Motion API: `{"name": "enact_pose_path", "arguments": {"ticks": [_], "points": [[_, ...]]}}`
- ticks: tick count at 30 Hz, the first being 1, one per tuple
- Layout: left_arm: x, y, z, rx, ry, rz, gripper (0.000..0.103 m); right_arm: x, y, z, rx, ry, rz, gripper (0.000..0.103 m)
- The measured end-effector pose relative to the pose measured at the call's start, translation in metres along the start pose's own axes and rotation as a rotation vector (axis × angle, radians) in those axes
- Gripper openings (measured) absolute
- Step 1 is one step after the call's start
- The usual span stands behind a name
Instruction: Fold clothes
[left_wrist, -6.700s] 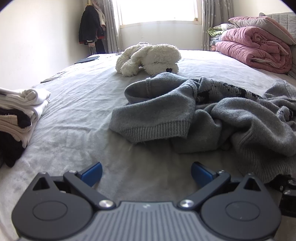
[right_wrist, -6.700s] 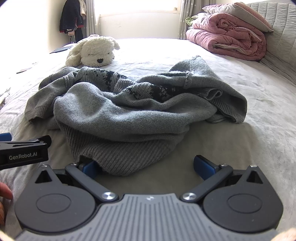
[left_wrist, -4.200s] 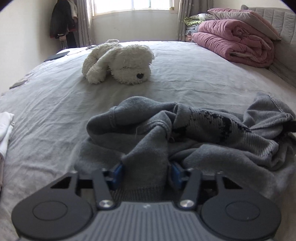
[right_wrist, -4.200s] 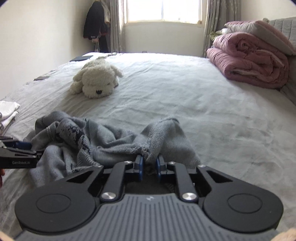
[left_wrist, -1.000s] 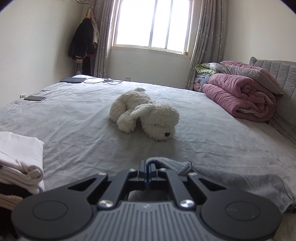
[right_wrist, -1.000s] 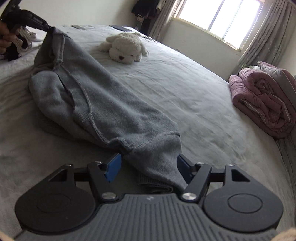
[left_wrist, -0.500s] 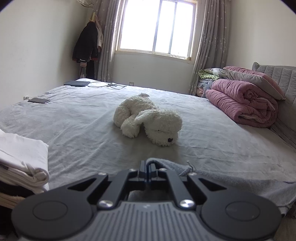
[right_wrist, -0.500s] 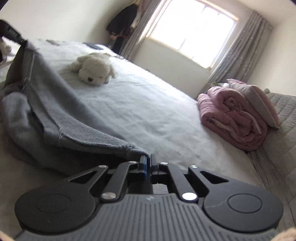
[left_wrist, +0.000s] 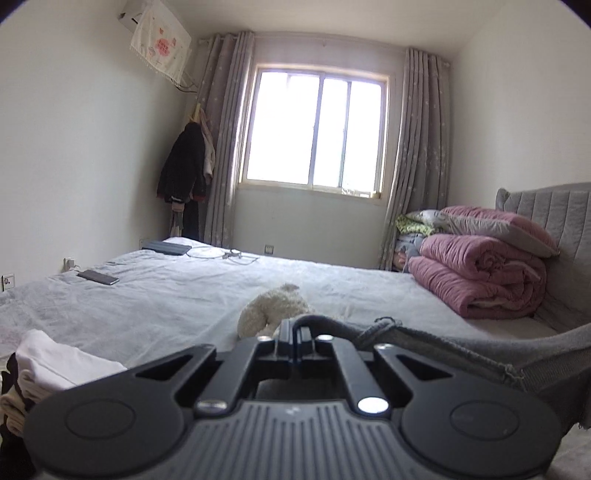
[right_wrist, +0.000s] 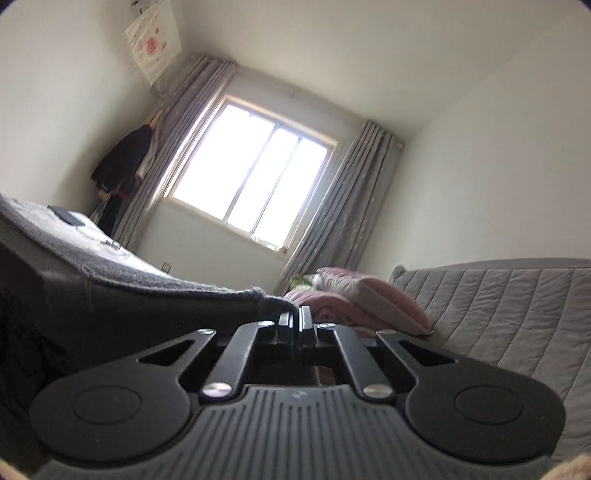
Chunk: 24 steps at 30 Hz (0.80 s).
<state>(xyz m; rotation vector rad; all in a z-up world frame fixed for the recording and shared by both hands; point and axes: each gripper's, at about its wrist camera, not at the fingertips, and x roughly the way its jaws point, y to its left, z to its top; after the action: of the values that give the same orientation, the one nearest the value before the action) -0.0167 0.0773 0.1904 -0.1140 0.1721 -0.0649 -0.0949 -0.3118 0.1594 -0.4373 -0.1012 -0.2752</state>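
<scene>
Here we hold a grey knitted sweater (left_wrist: 480, 354) up off the bed (left_wrist: 166, 295), one gripper at each end of its top edge. Our left gripper (left_wrist: 295, 332) has its two fingers pressed together on a fold of the knit, and the cloth runs away from it to the right in a taut band. Our right gripper (right_wrist: 295, 317) is likewise clamped tight on the sweater (right_wrist: 110, 291), whose edge stretches off to the left and hangs down in shadow below.

Just past the left gripper's fingertips a white plush dog (left_wrist: 269, 310) lies on the grey bedspread. At the lower left of the left wrist view a stack of folded clothes (left_wrist: 55, 362) sits at the edge of the bed, white on top with darker pieces beneath. A rolled pink quilt (left_wrist: 476, 280) with a pillow (left_wrist: 498, 225) on it rests against the padded grey headboard (left_wrist: 554, 206) at the right. A phone (left_wrist: 98, 277) and a dark flat device (left_wrist: 166, 246) lie on the far side of the bed, near the curtained window (left_wrist: 314, 133). The right wrist view is tilted, looking up toward the window (right_wrist: 251, 184) and ceiling.
</scene>
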Motion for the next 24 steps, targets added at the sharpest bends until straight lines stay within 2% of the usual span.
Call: {"name": "enact_pose_path", "arguments": {"ticks": [8, 15, 20, 24], "points": [[-0.074, 0.004, 0.043, -0.087, -0.170, -0.001, 0.001, -0.049, -0.027, 0.054, 0.025, -0.230, -0.128, 0.001], [-0.151, 0.011, 0.095, -0.177, -0.343, -0.043, 0.001, -0.083, -0.053, 0.090, 0.054, -0.393, -0.202, 0.000], [-0.200, 0.015, 0.126, -0.204, -0.442, -0.094, 0.001, -0.095, -0.071, 0.108, 0.080, -0.475, -0.242, 0.000], [-0.223, 0.010, 0.146, -0.190, -0.505, -0.101, 0.001, -0.092, -0.084, 0.121, 0.114, -0.491, -0.247, 0.000]]}}
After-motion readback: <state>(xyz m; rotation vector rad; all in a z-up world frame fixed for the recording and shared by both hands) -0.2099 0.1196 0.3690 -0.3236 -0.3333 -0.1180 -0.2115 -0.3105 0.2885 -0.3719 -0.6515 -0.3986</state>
